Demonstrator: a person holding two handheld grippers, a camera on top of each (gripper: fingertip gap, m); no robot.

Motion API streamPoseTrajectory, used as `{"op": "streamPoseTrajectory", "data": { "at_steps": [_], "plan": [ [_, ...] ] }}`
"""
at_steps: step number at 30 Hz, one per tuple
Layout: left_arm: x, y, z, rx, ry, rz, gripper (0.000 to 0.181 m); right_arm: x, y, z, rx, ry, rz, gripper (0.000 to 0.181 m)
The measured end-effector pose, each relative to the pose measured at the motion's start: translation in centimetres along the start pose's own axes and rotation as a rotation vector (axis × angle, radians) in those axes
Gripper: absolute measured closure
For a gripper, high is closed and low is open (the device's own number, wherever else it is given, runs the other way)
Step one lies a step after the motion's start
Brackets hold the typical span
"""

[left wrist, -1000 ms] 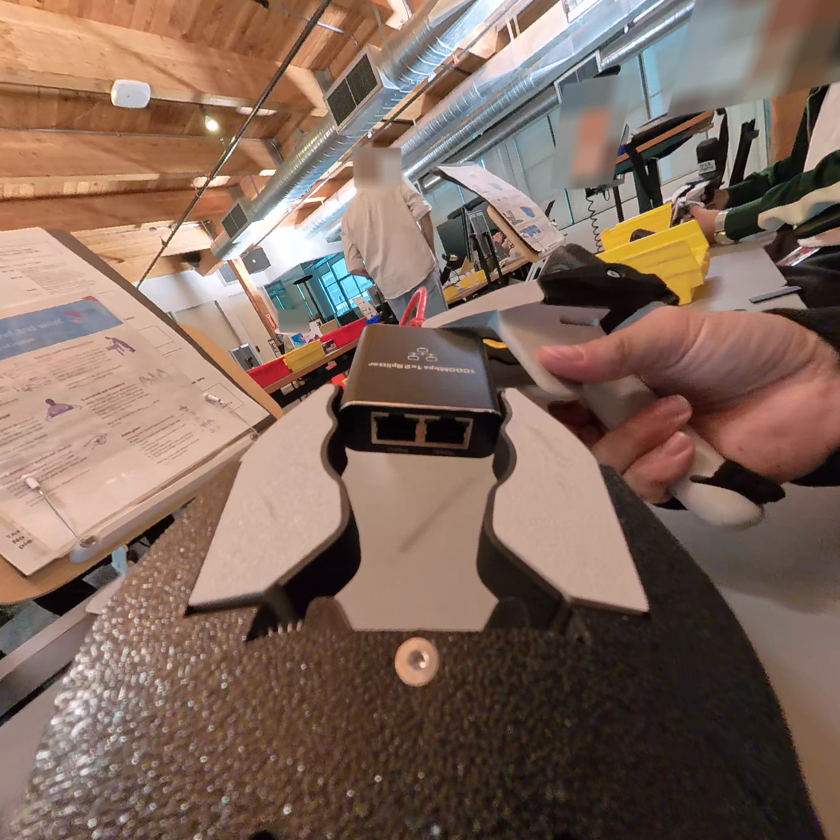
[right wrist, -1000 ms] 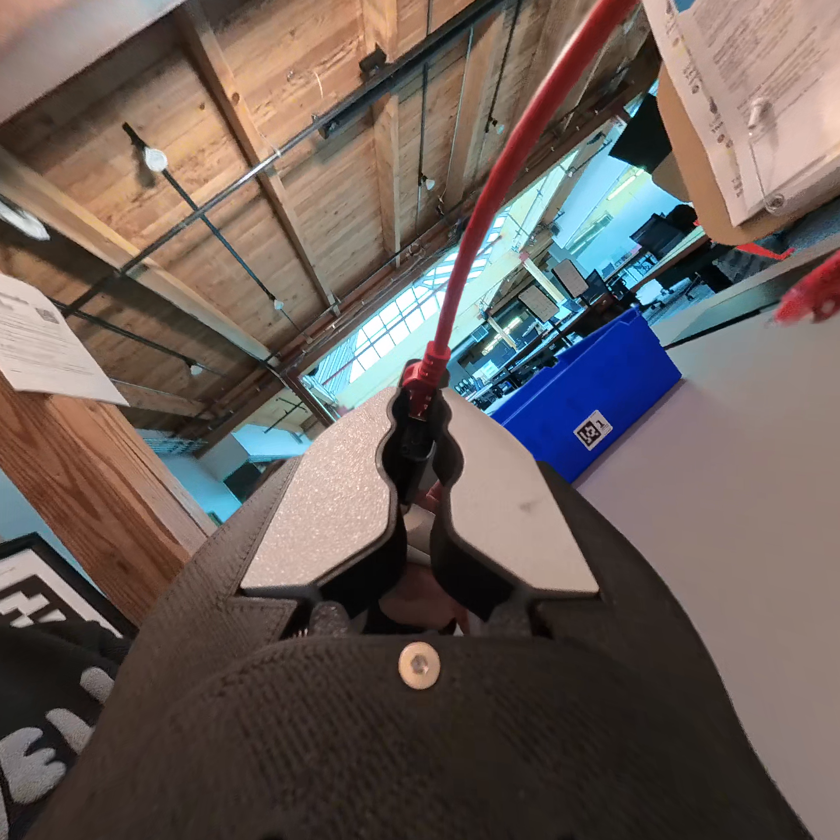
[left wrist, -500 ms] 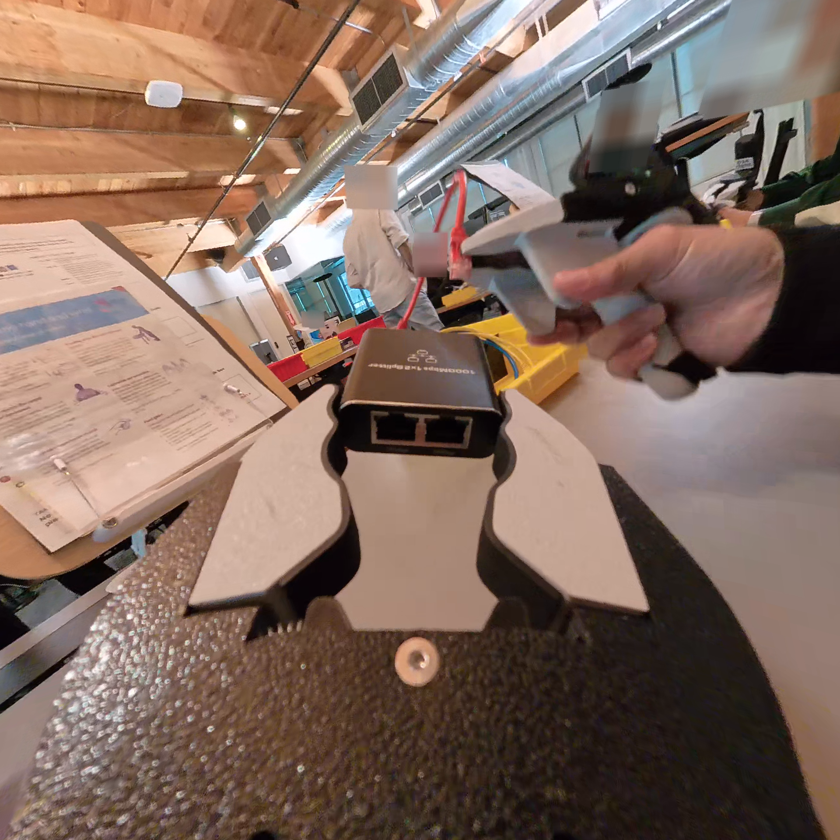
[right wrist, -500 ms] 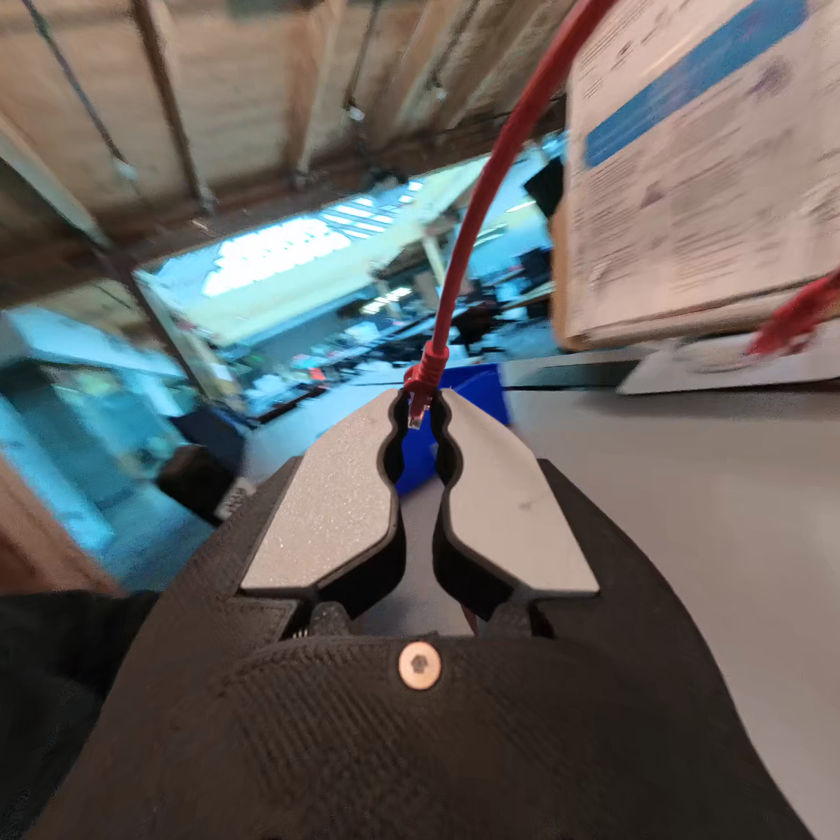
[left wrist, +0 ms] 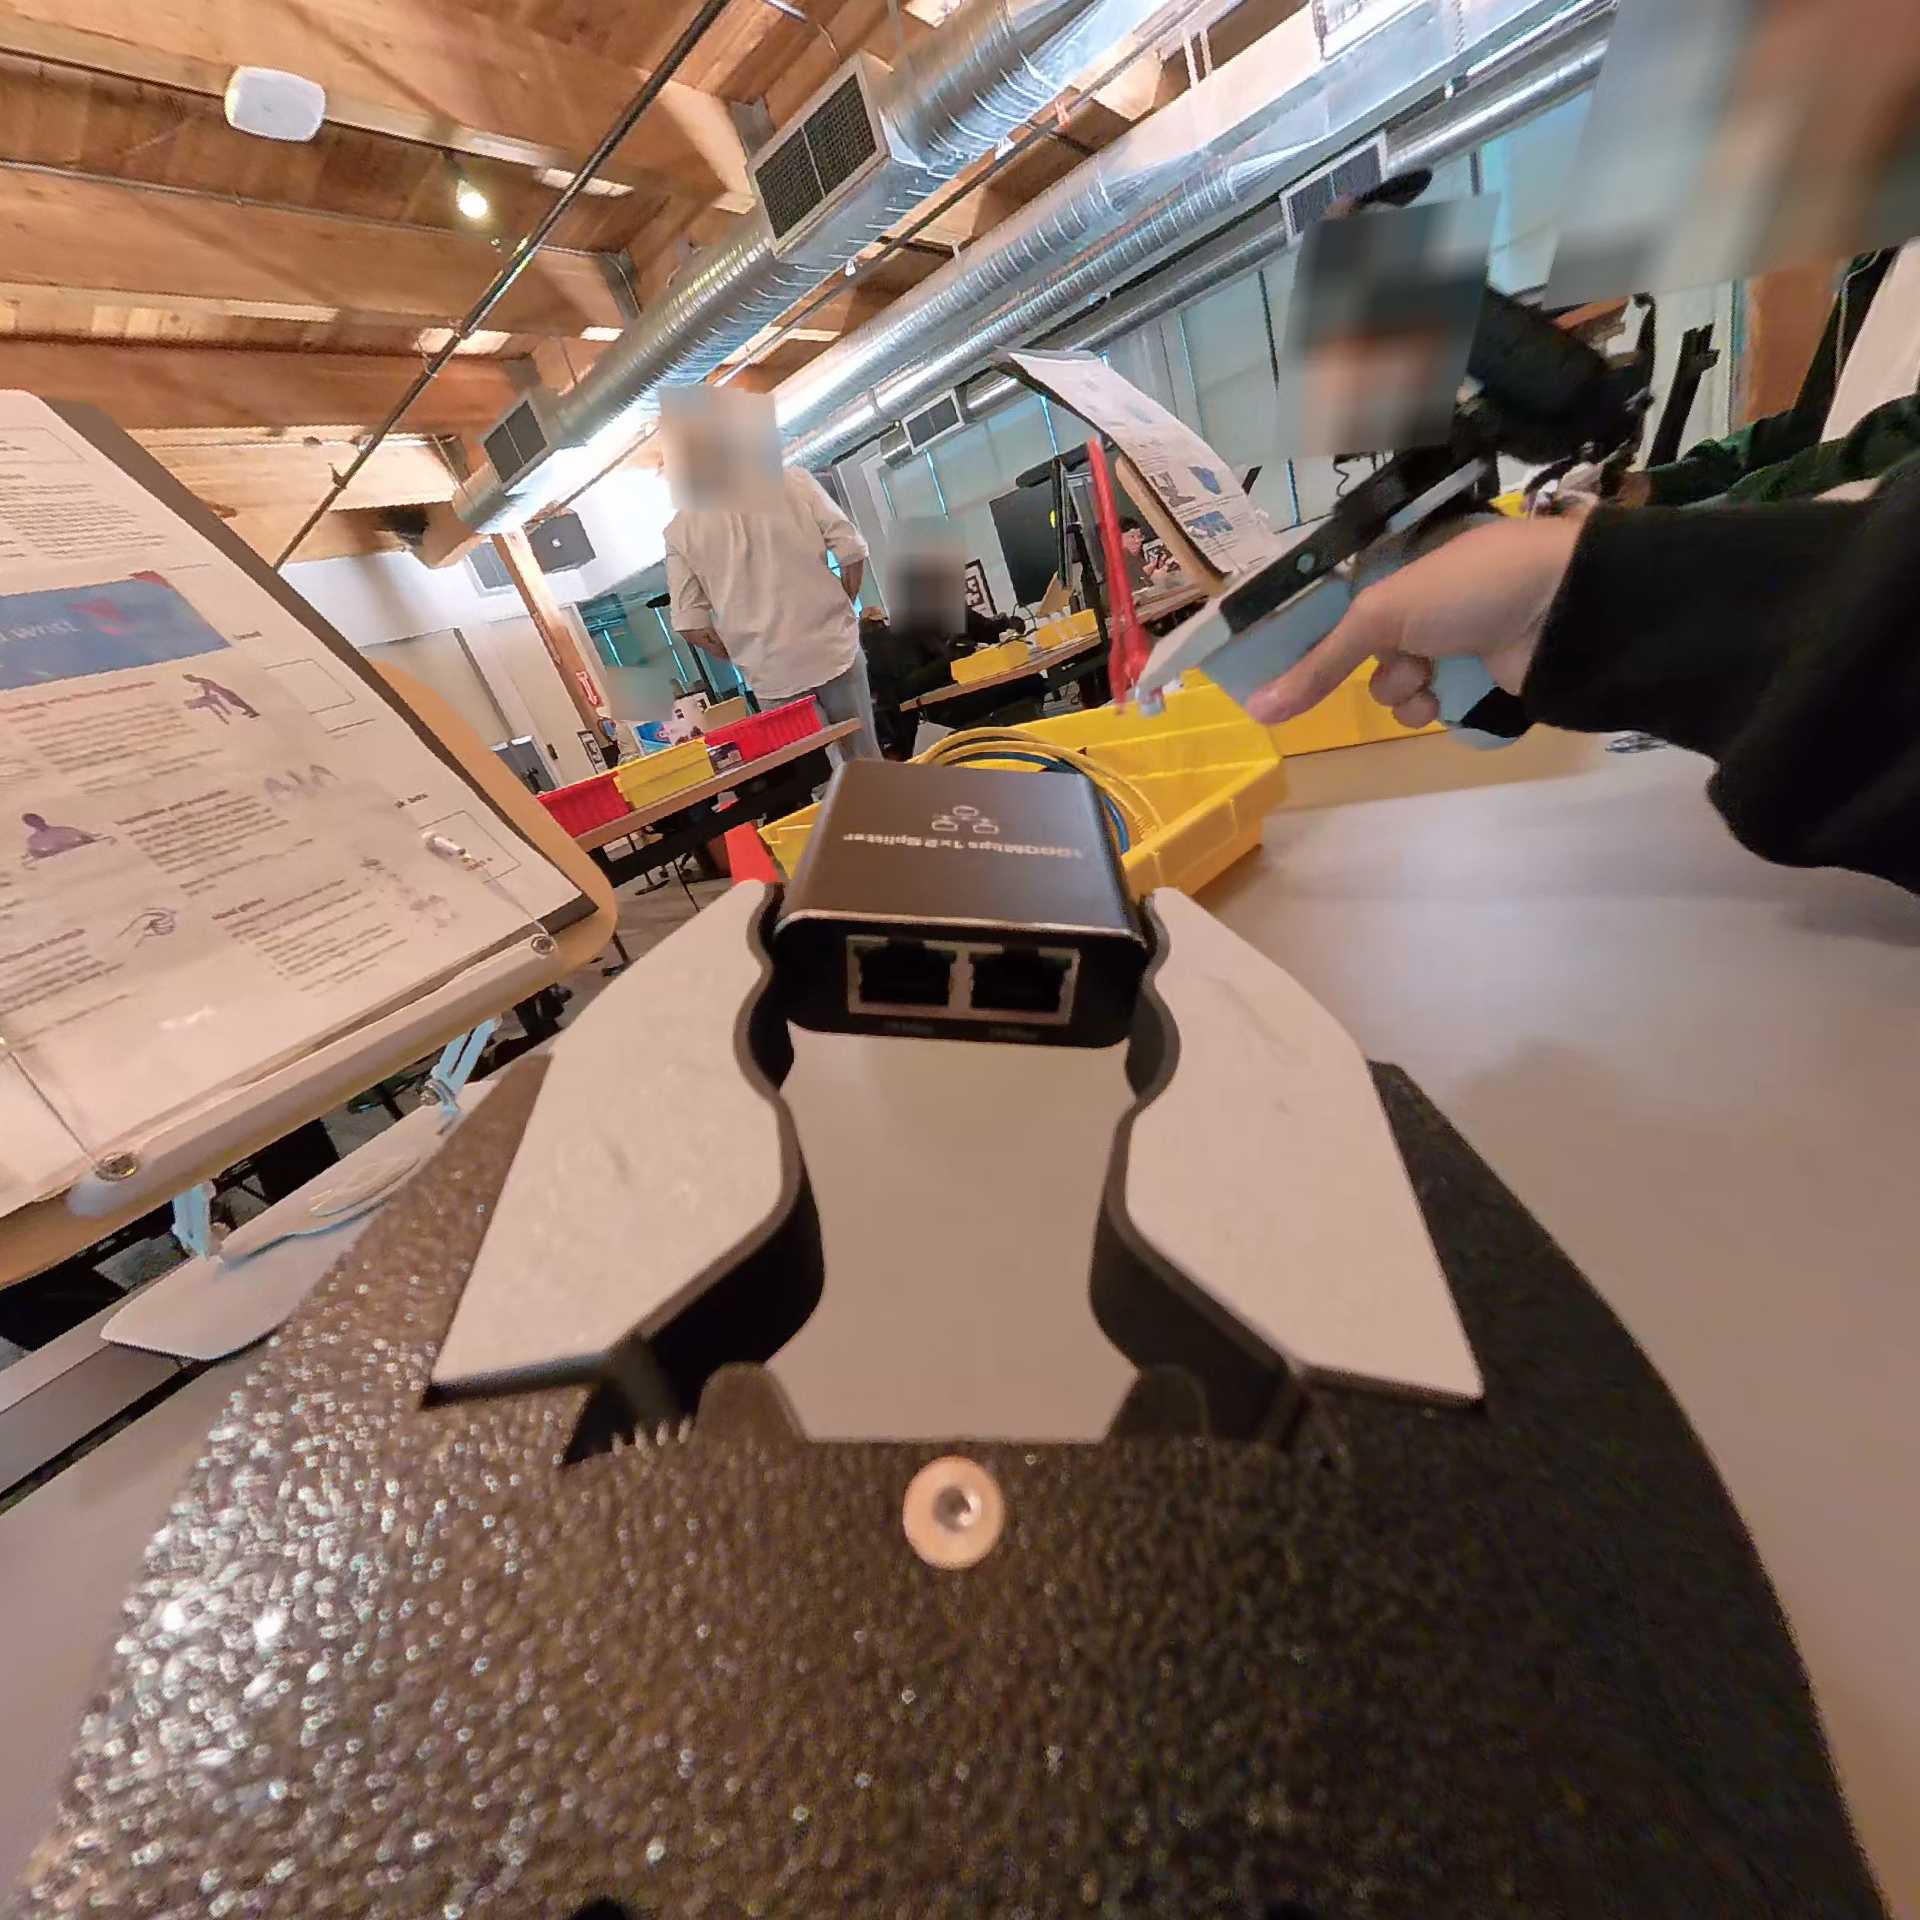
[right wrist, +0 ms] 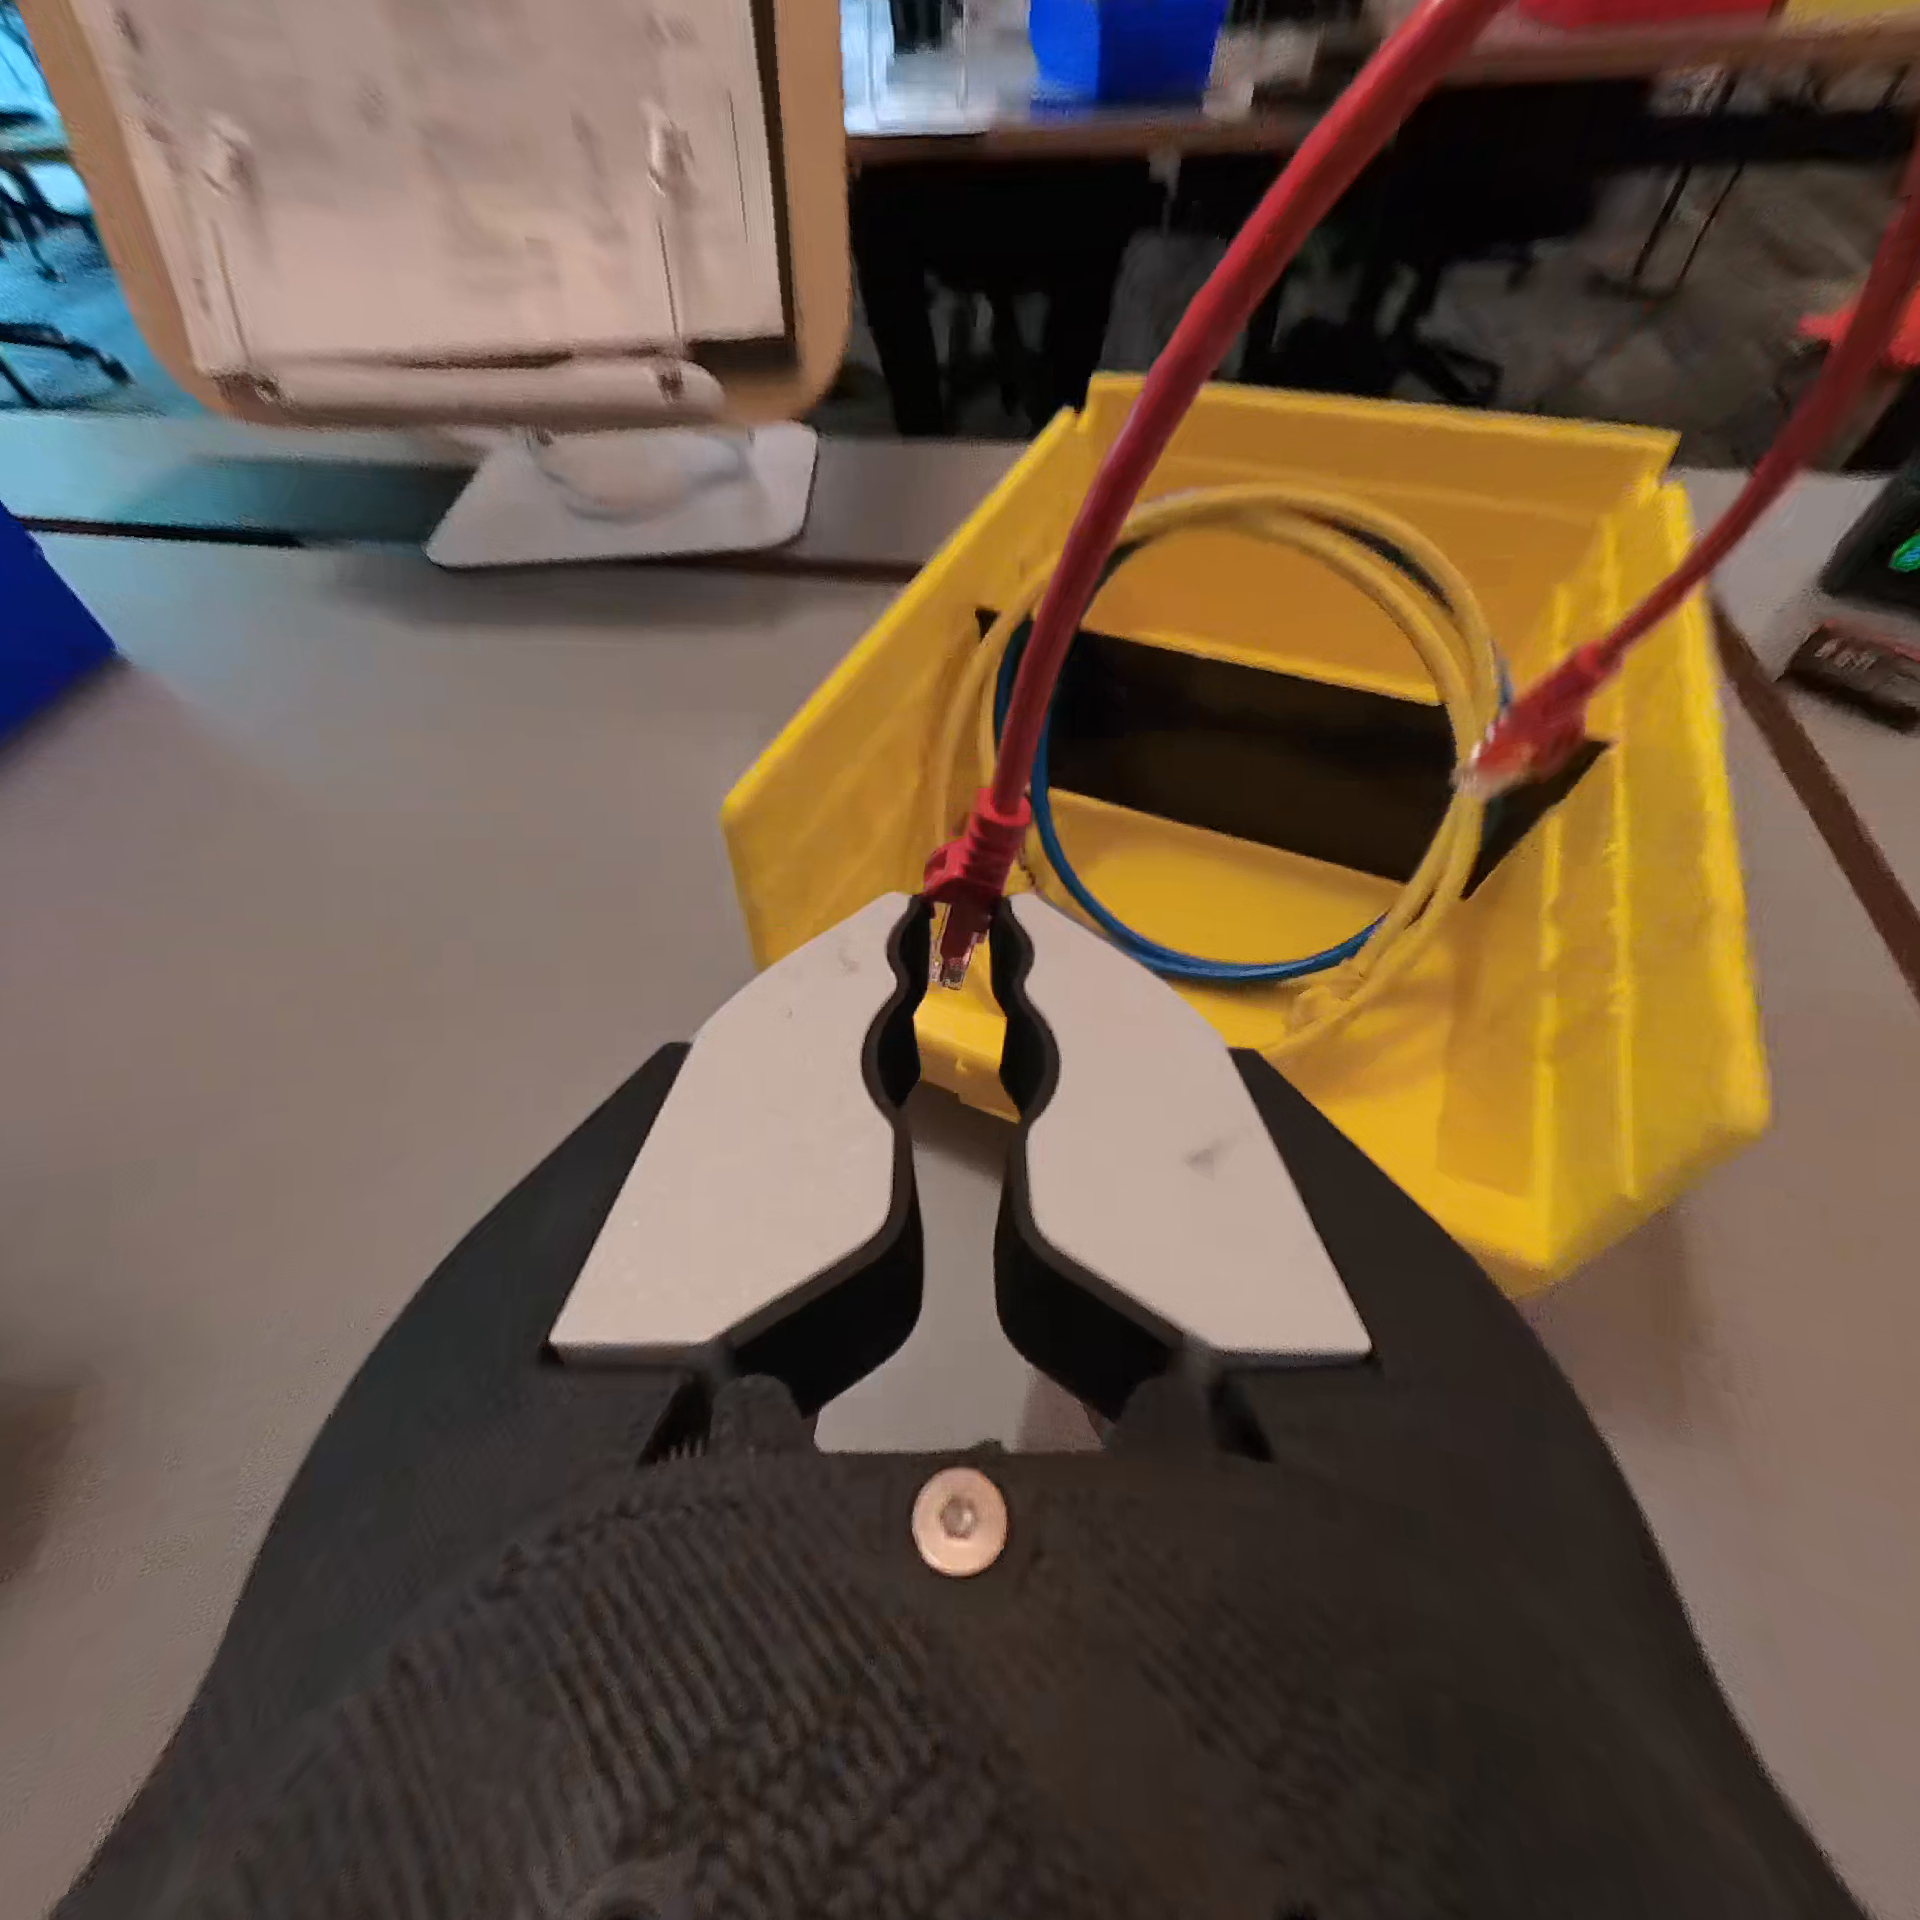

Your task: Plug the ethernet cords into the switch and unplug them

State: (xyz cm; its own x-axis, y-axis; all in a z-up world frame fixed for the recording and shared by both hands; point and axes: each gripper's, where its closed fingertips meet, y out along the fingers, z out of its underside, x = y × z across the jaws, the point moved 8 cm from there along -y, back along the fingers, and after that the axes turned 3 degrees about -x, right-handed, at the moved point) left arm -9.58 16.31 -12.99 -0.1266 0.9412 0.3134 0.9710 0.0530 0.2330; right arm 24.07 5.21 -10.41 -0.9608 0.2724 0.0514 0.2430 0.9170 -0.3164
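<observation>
My left gripper (left wrist: 958, 935) is shut on a small black switch (left wrist: 961, 862), held level with its two empty ports facing the camera. My right gripper (right wrist: 956, 925) is shut on the plug of a red ethernet cord (right wrist: 1122, 436), plug tip pointing back toward the camera. The cord arcs up and right, and its other plug (right wrist: 1527, 738) dangles over a yellow bin (right wrist: 1621, 935). In the left wrist view the right gripper (left wrist: 1153, 691) hangs above that bin (left wrist: 1195, 769), beyond and right of the switch, with the red cord (left wrist: 1112, 582) rising from it.
The yellow bin holds coiled yellow (right wrist: 1382, 582) and blue (right wrist: 1226, 966) cords. A document stand (left wrist: 208, 810) stands left on the grey table (left wrist: 1610, 987). A blue bin (right wrist: 42, 644) is at the far left in the right wrist view. People stand at tables beyond.
My right gripper has swung from beside the switch up and away, then tipped down over the yellow bin, still holding the red plug. The left gripper and switch have stayed put.
</observation>
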Motion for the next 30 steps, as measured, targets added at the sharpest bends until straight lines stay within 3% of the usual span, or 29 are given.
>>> {"op": "streamPoseTrajectory", "data": {
  "at_steps": [8,15,20,23,25,28,30],
  "plan": [
    [0.2,-0.1,0.1,0.000,-0.028,0.004,0.119,1.1,6.4,1.7,0.165,0.081,-0.103,0.170],
    [0.5,-0.3,0.3,0.003,-0.049,0.000,0.119,2.2,8.3,1.8,0.231,0.031,-0.144,0.164],
    [0.5,-0.3,0.3,0.004,-0.048,-0.001,0.119,1.0,6.8,1.1,0.270,-0.080,-0.023,0.107],
    [0.4,-0.2,0.4,0.008,-0.050,0.001,0.119,1.5,4.4,0.0,0.257,-0.112,-0.059,0.080],
    [0.4,-0.2,0.4,0.012,-0.041,0.007,0.119,3.4,2.6,-0.8,0.205,-0.075,-0.213,0.074],
    [0.0,-0.1,0.3,0.011,-0.016,0.032,0.119,9.5,-0.5,-1.5,0.122,0.068,-0.800,0.087],
    [-0.5,0.0,0.0,-0.009,0.021,0.062,0.119,13.1,-2.0,-0.5,0.217,0.089,-1.137,0.106]
  ]
}}
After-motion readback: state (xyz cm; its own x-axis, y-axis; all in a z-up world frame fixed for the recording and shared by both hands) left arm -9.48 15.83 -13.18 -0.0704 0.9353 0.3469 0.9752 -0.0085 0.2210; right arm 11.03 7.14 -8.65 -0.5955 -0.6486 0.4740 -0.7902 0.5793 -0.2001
